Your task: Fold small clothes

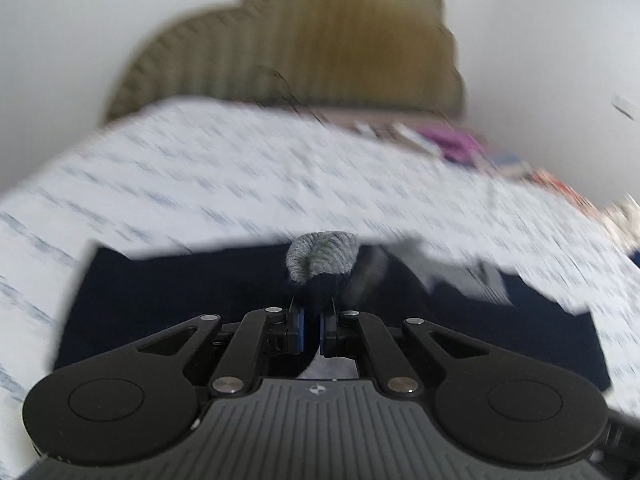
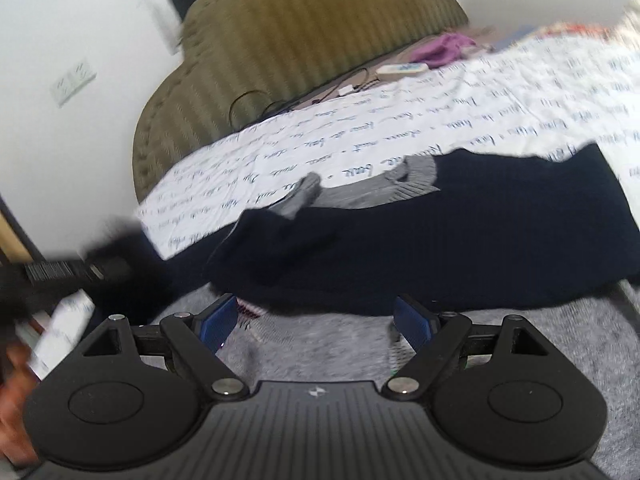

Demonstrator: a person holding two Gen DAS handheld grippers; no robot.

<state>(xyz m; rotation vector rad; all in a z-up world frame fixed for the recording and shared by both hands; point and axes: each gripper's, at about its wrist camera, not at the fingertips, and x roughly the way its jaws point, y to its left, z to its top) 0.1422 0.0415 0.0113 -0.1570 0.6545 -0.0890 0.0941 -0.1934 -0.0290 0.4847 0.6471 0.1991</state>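
Script-printed bedsheet (image 1: pixel 200 168) bears navy garment (image 1: pixel 180 300); left gripper (image 1: pixel 312 330) pinches its grey-cuffed sleeve (image 1: pixel 322 258) for folding, right gripper (image 2: pixel 312 324) gapes empty.

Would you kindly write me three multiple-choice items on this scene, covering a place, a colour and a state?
1. Where does the navy garment lie? A on the floor; B on the printed sheet; C on a chair.
2. What colour is the headboard? A olive; B red; C white.
3. How is the right gripper? A shut on a sock; B out of view; C open.
Answers: B, the garment spreads over the sheet; A, the ribbed headboard is olive; C, its jaws stand wide apart, pressing nothing.
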